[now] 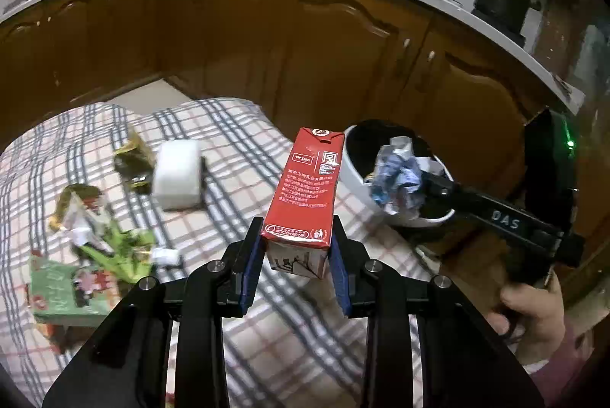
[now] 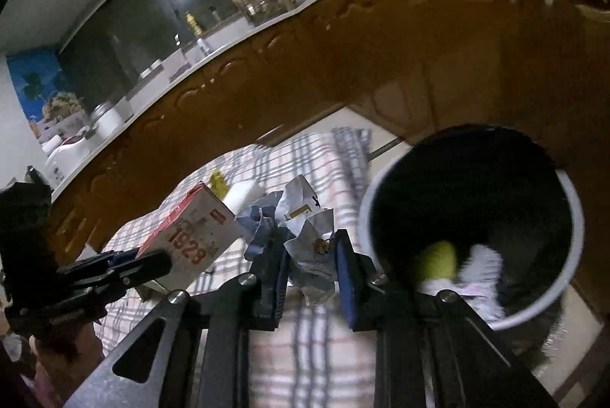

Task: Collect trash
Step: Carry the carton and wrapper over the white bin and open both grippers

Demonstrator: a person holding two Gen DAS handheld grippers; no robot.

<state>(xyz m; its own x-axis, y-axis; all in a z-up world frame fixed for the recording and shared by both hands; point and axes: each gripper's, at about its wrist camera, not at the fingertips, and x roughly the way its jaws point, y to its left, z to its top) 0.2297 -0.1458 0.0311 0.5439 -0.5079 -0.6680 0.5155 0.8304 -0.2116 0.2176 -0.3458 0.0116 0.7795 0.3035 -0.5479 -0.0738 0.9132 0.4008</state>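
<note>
My left gripper is shut on the lower end of a red milk carton, which it holds upright above the checked cloth. In the right wrist view the same carton shows at the left, in the left gripper. My right gripper is shut on a crumpled ball of paper, just left of the white bin. The left wrist view shows the paper over the bin's rim. Inside the bin lie a yellow-green item and white scraps.
On the cloth lie a white foam block, a dark wrapper, green wrappers and a green box. Brown cabinets under a white counter stand behind. A person's hand holds the right gripper.
</note>
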